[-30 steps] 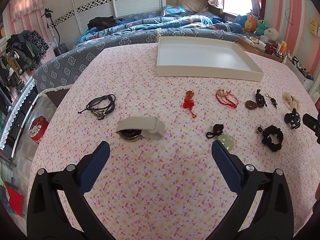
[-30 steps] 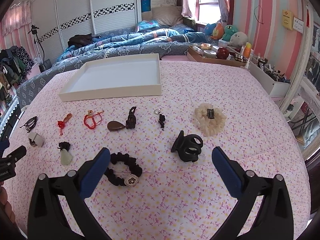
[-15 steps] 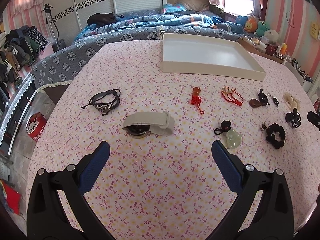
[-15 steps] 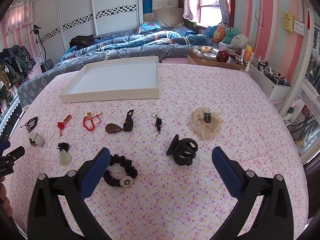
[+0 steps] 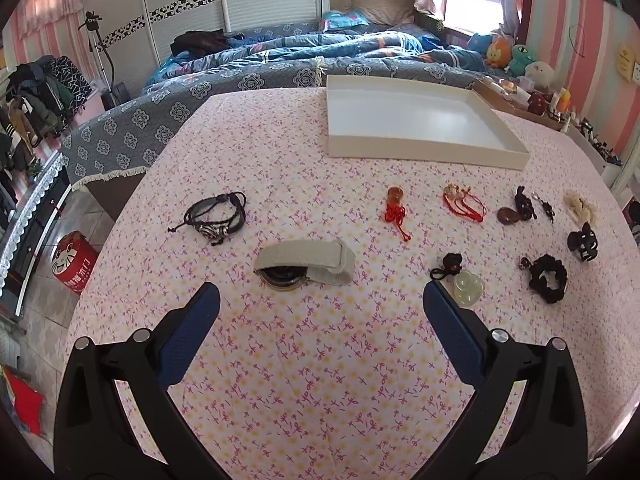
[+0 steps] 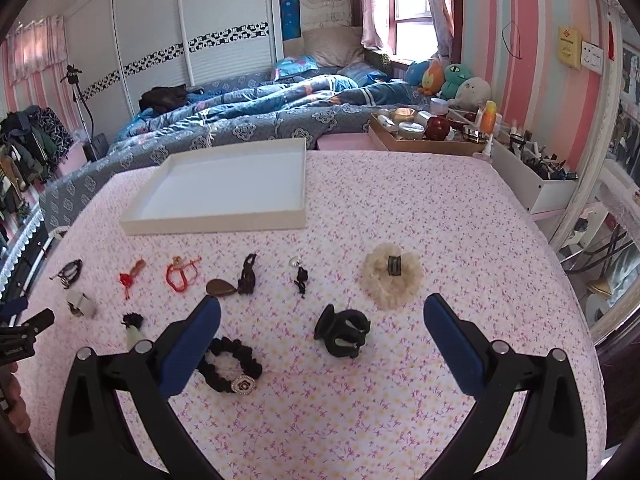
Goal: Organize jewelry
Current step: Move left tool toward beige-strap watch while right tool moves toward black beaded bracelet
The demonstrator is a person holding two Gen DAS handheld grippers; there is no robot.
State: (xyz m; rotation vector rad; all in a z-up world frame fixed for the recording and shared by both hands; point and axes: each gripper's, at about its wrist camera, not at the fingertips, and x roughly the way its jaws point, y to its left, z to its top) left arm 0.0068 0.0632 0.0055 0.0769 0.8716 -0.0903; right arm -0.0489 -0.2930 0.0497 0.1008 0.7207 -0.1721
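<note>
Jewelry lies spread over the pink flowered tablecloth in front of an empty white tray [image 5: 420, 150] [image 6: 216, 222]. My left gripper [image 5: 320, 312] is open and empty, just short of a beige-strap watch [image 5: 306, 262]. A black leather bracelet [image 5: 216, 218] lies to its left, a jade pendant [image 5: 466, 286] to its right. My right gripper [image 6: 320, 322] is open and empty above a black claw clip [image 6: 343, 334]. A black scrunchie [image 6: 234, 366] sits by its left finger, a cream scrunchie [image 6: 394, 278] ahead.
A red tassel charm [image 5: 396, 210], a red cord bracelet [image 5: 464, 202], a brown pendant [image 6: 222, 288] and a small black charm [image 6: 300, 278] lie mid-table. A bed stands behind the table; a box of cosmetics [image 6: 424, 136] sits at the far right corner.
Both grippers have pulled back and risen slightly, so the items look smaller and farther. Both stay open. Nothing on the table has moved.
</note>
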